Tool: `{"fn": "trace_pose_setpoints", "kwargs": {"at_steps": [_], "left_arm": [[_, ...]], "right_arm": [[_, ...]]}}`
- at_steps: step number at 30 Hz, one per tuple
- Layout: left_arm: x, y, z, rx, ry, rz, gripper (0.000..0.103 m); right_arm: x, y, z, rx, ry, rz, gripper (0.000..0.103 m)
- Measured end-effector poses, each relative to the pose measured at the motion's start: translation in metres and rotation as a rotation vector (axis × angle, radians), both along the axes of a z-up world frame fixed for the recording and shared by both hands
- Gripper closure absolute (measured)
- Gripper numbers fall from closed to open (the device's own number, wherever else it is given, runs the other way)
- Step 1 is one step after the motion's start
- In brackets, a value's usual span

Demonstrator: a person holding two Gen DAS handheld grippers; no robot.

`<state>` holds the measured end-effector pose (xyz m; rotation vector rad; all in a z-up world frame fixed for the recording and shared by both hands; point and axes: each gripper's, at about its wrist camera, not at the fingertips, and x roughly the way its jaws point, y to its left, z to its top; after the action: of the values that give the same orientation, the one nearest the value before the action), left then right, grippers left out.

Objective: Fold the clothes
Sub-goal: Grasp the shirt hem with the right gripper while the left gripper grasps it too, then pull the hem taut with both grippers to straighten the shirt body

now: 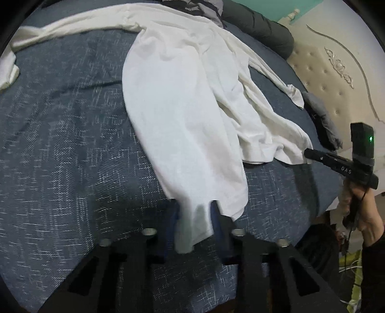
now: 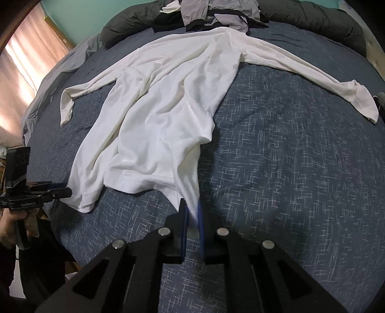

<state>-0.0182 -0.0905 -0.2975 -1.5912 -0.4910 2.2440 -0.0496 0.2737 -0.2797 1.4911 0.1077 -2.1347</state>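
1. Bed (image 1: 60,144): blue-grey cover, wide under both tongs and all round them.
2. Shirt (image 1: 173,101): white, long-sleeved, lying on the bed ahead of both tongs, hem end nearest them. Thin and limp; body rumpled, bunched toward one side, layers overlapping. Sleeves spread out to either side, far from the tongs.
3. Pile (image 2: 216,14): grey and dark clothes past the shirt's collar end, far side from the tongs.
4. Left tongs (image 1: 195,228): nearly closed, pinching a hem corner that hangs down between the fingers.
5. Right tongs (image 2: 192,224): closed on a thin strip of hem; cloth blurred there.
6. Risk, my reading: both grips take little cloth. An uneven pull, or a fast one, could slip a corner free. The bunched body may drag and crease rather than spread, giving a crooked fold. Sleeves could trail under the body.
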Motion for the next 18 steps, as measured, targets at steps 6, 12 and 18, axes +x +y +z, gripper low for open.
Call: {"fn": "trace_pose_setpoints", "kwargs": {"at_steps": [6, 12, 18], "left_arm": [[0.001, -0.007, 0.015, -0.018, 0.046, -0.020, 0.100], [0.005, -0.030, 0.049, -0.047, 0.105, -0.011, 0.100], [0.012, -0.063, 0.079, -0.049, 0.146, 0.015, 0.101]], "right_arm": [[0.000, 0.009, 0.006, -0.019, 0.005, -0.010, 0.095], [0.000, 0.027, 0.021, -0.040, 0.024, -0.037, 0.096], [0.004, 0.050, 0.042, -0.060, 0.049, -0.063, 0.096]]}}
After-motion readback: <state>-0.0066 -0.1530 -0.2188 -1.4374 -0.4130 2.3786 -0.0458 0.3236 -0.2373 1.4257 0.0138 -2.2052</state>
